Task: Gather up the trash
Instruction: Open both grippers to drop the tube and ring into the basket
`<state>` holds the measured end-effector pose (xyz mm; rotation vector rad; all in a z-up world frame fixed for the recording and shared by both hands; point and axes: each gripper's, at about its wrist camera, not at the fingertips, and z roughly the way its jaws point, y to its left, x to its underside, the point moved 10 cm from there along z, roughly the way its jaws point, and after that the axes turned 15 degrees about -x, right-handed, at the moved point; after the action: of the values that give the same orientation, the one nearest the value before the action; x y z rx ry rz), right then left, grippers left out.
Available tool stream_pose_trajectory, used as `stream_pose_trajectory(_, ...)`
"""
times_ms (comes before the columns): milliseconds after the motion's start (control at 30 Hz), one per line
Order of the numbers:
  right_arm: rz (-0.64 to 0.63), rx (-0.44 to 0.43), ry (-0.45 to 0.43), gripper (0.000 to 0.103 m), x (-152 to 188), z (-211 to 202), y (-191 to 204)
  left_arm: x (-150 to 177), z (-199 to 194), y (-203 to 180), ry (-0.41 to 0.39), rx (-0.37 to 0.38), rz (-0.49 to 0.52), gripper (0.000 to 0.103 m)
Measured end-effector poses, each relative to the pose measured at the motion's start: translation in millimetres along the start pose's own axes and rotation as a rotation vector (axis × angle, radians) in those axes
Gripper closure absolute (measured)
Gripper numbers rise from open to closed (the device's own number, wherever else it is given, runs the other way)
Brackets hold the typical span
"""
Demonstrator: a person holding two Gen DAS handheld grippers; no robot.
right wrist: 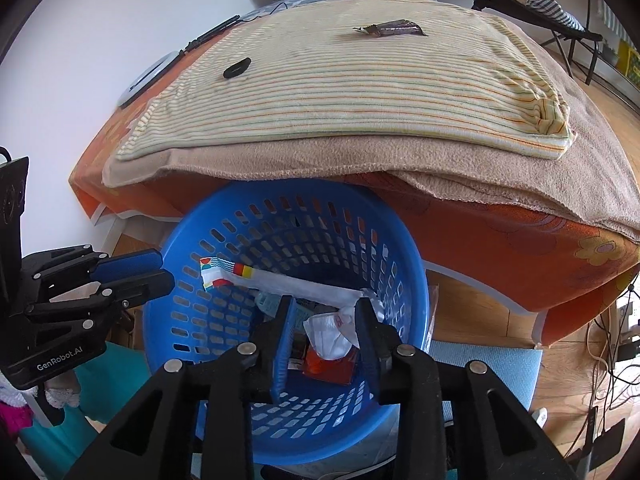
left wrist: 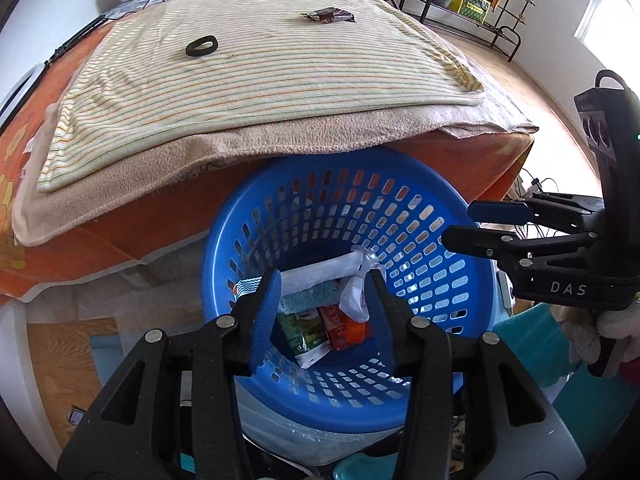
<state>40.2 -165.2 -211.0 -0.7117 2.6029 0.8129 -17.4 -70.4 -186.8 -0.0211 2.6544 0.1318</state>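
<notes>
I had both grippers hanging over the blue basket [left wrist: 344,200], pointing steeply down into it. My left gripper [left wrist: 324,312] stood released, nothing pressed between its blue pads; below it, in the basket's bottom, lay a long clear wrapper [left wrist: 320,270], a green packet [left wrist: 302,332] and an orange packet [left wrist: 344,326]. My right gripper [right wrist: 326,336] was likewise released, with a crumpled white wrapper [right wrist: 330,334] lying loose under its gap. Beyond both grippers, on the bed's striped blanket [left wrist: 260,80], a brown wrapper [left wrist: 330,16] and a black ring [left wrist: 202,46] lay well apart from the basket.
</notes>
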Motion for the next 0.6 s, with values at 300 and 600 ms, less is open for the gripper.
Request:
stream_pose_trajectory(300, -0.005, 0.024, 0.008, 0.021, -0.8, 1.3, -1.2, -1.3, 2.2, 7.1, 0.002, -0.021, -0.024, 0.036)
stream_pose_trajectory(600, 0.019, 0.044, 0.002, 0.013, -3.8, -1.4, -7.0, -1.1, 5.2, 9.4, 0.011, -0.024, -0.029, 0.036)
